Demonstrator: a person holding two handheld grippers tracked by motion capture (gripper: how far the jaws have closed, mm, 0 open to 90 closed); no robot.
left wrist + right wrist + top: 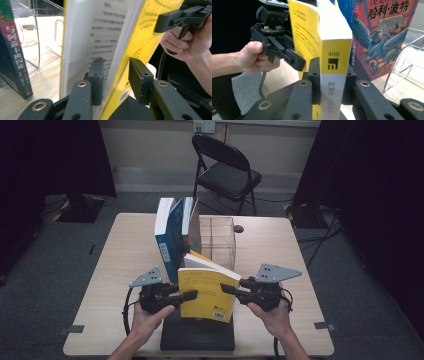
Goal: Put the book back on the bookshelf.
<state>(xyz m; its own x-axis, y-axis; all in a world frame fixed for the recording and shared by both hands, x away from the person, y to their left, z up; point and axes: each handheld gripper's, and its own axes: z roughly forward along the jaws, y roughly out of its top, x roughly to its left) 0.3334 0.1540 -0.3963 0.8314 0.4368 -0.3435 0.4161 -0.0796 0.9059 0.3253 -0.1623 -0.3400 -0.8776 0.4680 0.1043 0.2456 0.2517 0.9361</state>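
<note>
Holding the yellow book (207,292) upright at frame centre: right gripper (231,290) clamping its spine, left gripper (186,296) grasping its front cover.

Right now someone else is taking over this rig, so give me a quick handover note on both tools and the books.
Left tool: jaws astride the yellow book's cover and some pages at its fore-edge, one jaw inside; whether it is pinched tight I cannot tell.
Right tool: shut on the yellow book's spine.
The yellow book is upright near the table's front edge, over a black slab.
Done: a blue book and a second book stand beside the clear organiser.
Left, probably: stand the yellow book with them.
</note>
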